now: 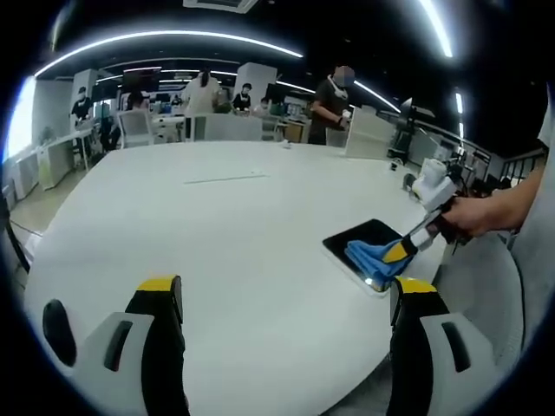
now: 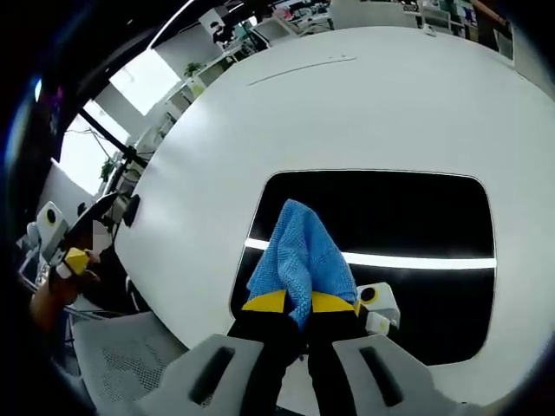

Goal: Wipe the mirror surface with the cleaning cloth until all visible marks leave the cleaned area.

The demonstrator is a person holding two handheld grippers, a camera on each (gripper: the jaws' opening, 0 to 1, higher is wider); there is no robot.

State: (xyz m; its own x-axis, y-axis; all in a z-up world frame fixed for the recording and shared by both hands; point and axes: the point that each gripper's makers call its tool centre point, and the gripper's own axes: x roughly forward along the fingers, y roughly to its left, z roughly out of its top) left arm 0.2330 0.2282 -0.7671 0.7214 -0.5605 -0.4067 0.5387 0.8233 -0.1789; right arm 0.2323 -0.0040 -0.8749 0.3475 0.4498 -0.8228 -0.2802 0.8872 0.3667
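The wiping step is under way. In the right gripper view the right tool [image 2: 297,305] rises from the bottom centre with its jaws clamped narrow on a blue cleaning cloth [image 2: 300,256], whose free part spreads upward over the mirror [image 2: 416,217]. The mirror is a dark rounded rectangle lying flat on the white counter [image 2: 347,95], taking up the middle and right of that frame; a bright ceiling light shows as a streak across its glass. The cloth sits over the lower left part of the glass, near the edge closest to the camera.

In the left gripper view the left tool [image 1: 286,299] stands at the bottom of the frame with its jaws wide apart and nothing between them, above bare counter. The mirror sits at centre right there, close to the counter's edge, with the cloth and the yellow tip of the right tool on it.

The glass is too dark and reflective to tell whether marks remain, so most of it probably still needs passes. The next move calls for dragging the cloth across the upper and right portions of the glass with steady contact, without pushing the mirror toward the counter's edge.
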